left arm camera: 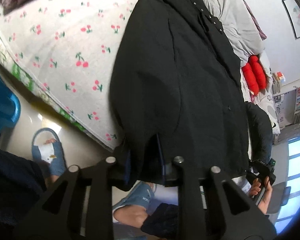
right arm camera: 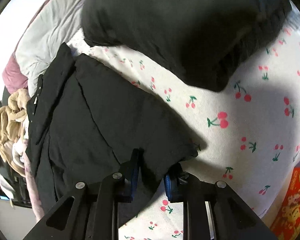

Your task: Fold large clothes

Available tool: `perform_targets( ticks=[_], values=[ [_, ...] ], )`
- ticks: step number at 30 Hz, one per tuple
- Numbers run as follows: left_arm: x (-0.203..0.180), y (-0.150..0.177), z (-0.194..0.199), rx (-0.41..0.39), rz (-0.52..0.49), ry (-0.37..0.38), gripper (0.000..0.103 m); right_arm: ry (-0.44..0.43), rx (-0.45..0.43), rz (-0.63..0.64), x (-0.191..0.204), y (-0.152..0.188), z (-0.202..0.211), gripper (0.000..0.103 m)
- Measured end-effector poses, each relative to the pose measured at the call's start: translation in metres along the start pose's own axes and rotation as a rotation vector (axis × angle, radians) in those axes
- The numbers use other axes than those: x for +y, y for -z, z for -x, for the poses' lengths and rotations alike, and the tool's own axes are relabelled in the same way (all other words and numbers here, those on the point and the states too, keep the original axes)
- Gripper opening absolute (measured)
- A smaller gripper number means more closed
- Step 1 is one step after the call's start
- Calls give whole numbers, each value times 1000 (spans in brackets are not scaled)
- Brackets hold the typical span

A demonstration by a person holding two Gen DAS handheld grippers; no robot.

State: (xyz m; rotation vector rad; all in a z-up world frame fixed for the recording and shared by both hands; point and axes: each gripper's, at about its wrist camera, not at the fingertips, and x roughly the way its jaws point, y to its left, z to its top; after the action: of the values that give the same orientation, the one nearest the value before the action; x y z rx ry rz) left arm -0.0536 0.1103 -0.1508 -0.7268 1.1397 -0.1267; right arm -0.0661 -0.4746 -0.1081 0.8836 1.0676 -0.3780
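A large black padded coat (left arm camera: 180, 70) lies along the bed, its hem hanging over the near edge. My left gripper (left arm camera: 145, 160) is shut on that hem, with the fabric bunched between the blue-padded fingers. In the right wrist view the same coat (right arm camera: 102, 120) spreads up to the left, and my right gripper (right arm camera: 152, 172) is shut on its near corner, thick cloth filling the gap between the jaws. A second bulky black piece of cloth (right arm camera: 180, 30) lies further up the bed; whether it belongs to the coat I cannot tell.
The bed has a white cherry-print sheet (right arm camera: 250, 130). A grey quilt (left arm camera: 230, 10) and a red roll (left arm camera: 254, 76) lie beyond the coat, with a beige blanket (right arm camera: 8, 124) at the left. A red box (right arm camera: 290, 200) stands at the right. Feet in blue slippers (left arm camera: 50, 156) stand beside a blue stool (left arm camera: 2, 104).
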Motion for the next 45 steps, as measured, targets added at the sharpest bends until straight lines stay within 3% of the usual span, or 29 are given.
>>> perform_targets(
  ticks=[1,3,4,8,11,14,18,21,24,28,29,30,31,32,33,38,45],
  values=[
    [0,0,0,-1,-1,2,22,-11,0,-3,-1,-1,1,23],
    [-1,1,7,-36,-4,-6,7,-11,-7,13,2,-1,2,21],
    [-3,1,12,-60,-15,-5,7,-10,-33,28,4,0,6,13],
    [-15,3,28,-121,-52,27,7,-81,-125,98,21,2,29,10],
    [-19,1,15,-82,-69,2,10,-58,-84,116,29,3,19,15],
    [-14,-3,6,-50,-25,35,20,-40,-47,70,23,0,10,23],
    [-24,-5,10,-94,-49,75,21,19,4,39,14,-2,-3,25],
    [-34,-4,4,-93,-82,34,21,19,5,37,14,-1,-7,25],
    [-34,-5,-4,-83,-71,15,37,3,5,13,11,-1,-7,25],
    [-34,-9,-10,-88,-62,12,37,0,24,-10,4,-2,-14,32],
    [-35,-9,-10,-93,-71,12,34,7,21,-5,5,-2,-15,33],
    [-37,-9,-9,-106,-88,4,12,12,19,4,8,-2,-14,30],
    [-39,-9,-6,-119,-107,-13,8,12,9,15,11,-2,-12,25],
    [-39,-9,-3,-127,-108,-3,8,4,-5,20,13,-2,-9,12],
    [-37,-10,2,-136,-98,17,7,-8,-26,26,17,-1,-3,10],
    [-39,-19,38,-214,-85,59,6,-93,-108,70,31,3,23,7],
    [-48,-40,116,-332,-84,115,5,-303,-202,98,42,15,76,6]
  ],
)
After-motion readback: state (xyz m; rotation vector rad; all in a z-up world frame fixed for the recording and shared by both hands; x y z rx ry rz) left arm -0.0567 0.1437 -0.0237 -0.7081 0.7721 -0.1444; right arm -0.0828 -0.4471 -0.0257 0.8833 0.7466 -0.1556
